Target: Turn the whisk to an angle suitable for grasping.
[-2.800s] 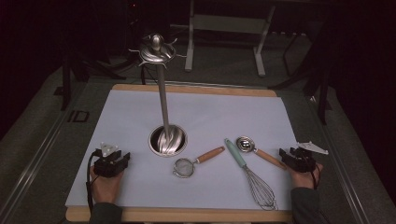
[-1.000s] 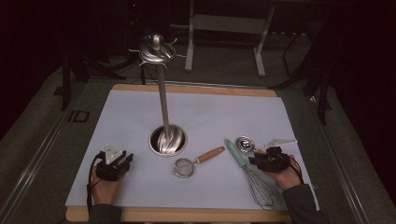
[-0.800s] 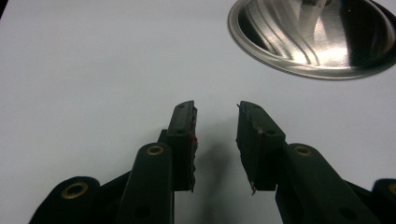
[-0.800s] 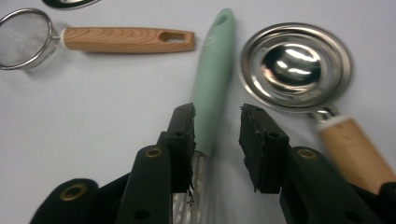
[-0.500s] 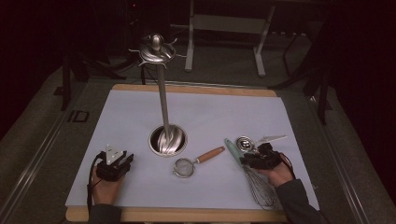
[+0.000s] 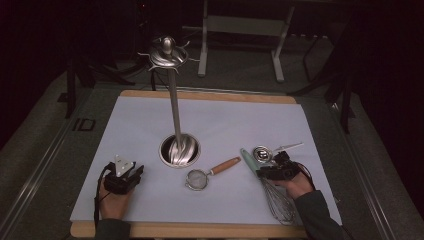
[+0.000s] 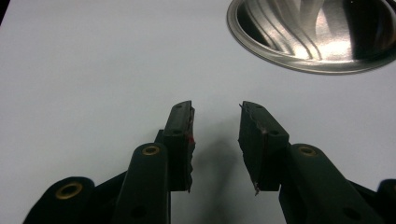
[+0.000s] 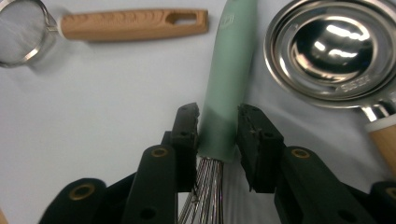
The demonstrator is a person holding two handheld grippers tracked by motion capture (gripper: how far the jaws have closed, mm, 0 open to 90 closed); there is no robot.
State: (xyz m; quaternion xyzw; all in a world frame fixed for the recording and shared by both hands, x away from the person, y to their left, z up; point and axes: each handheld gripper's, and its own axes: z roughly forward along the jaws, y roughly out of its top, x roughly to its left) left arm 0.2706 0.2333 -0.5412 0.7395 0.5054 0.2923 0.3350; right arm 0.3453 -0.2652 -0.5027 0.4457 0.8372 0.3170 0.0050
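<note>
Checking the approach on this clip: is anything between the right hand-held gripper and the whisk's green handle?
Nothing visible. The right hand-held gripper already straddles the whisk at the base of its green handle, one jaw on each side. The small strainer and the metal measuring spoon lie off to either side, clear of the jaws.

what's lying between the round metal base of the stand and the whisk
The small strainer with a wooden handle lies between the stand's base and the whisk, seen in the high view. The right tongs straddle the whisk's green handle.
</note>
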